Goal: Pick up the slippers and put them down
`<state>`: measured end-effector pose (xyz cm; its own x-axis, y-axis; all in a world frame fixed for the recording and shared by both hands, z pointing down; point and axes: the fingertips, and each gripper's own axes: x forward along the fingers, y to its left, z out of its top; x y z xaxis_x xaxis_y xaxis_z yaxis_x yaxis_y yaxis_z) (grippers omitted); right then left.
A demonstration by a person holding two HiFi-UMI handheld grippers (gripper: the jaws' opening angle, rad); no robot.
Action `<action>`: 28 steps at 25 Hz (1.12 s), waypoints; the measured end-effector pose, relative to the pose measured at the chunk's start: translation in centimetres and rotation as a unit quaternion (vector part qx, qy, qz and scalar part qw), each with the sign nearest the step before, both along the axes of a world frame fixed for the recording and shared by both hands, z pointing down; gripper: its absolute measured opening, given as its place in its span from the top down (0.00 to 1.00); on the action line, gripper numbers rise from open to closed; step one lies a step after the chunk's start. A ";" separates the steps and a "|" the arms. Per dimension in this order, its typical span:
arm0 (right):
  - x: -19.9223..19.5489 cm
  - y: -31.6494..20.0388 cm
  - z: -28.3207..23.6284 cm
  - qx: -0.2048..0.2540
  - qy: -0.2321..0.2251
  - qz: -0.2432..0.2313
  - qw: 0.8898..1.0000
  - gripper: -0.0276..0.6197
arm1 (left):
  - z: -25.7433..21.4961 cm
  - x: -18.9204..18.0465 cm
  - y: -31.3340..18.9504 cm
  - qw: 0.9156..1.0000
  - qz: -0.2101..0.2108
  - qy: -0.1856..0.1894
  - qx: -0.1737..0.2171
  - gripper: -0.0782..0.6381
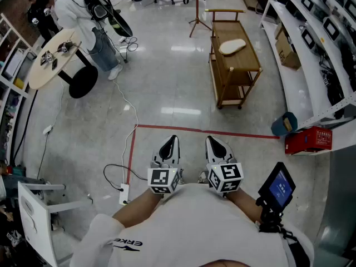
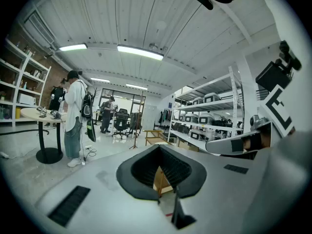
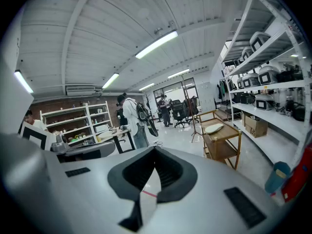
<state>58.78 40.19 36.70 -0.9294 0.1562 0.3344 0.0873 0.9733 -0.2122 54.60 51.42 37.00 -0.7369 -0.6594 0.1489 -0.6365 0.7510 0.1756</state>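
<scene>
**Holding both tongs shut, slipper off on the cart**

L gripper and R gripper sit side by side, close in front of the person's chest, tips pointing fwd over the shiny floor. They are near each other but not touching. In the left gripper view the L jaws are closed right up, tips meeting, w/ nothing btwn them; only a bit of the wooden cart shows through the hollow behind the tips. The right gripper view shows the same for R: tips together, nothing gripped, floor and a strip of the red tape line seen through the hollow.

One pale slipper lies flat on the cart's top shelf, toward the far end, sole side not clear. Cart stands beyond the tape line, ahead and a bit to the R, well apart from both grippers. I can make out no 2nd slipper.

Elsewhere: a person in a white top stands by a round table at far L. White shelving runs along the R side, w/ a red box at its foot. A small screen is strapped near the R forearm. A power strip w/ cable lies on the floor at L.
</scene>
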 end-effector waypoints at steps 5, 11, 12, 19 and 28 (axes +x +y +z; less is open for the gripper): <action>-0.2 0.8 -0.1 0.001 -0.001 -0.001 1.000 0.95 | -0.2 -0.2 0.7 1.000 0.000 -0.002 0.002 0.88; -0.8 1.6 -0.1 -0.005 -0.005 0.007 1.000 0.95 | 0.0 -0.9 1.8 1.000 -0.001 -0.001 0.005 0.88; -1.0 1.6 -0.1 -0.008 -0.007 0.009 1.000 0.95 | 0.0 -1.0 1.9 1.000 -0.001 -0.001 0.005 0.88; -1.8 3.5 -0.3 -0.009 -0.009 0.017 1.000 0.95 | 0.1 -1.8 3.9 1.000 0.001 0.000 0.009 0.88; -3.4 7.0 0.8 -0.014 -0.004 0.015 1.000 0.95 | 1.2 -3.1 7.1 1.000 -0.005 0.000 0.011 0.88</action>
<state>55.37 47.19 37.50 -0.9364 0.1380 0.3225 0.0604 0.9691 -0.2393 51.50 58.51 38.18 -0.7440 -0.6545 0.1343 -0.6284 0.7537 0.1923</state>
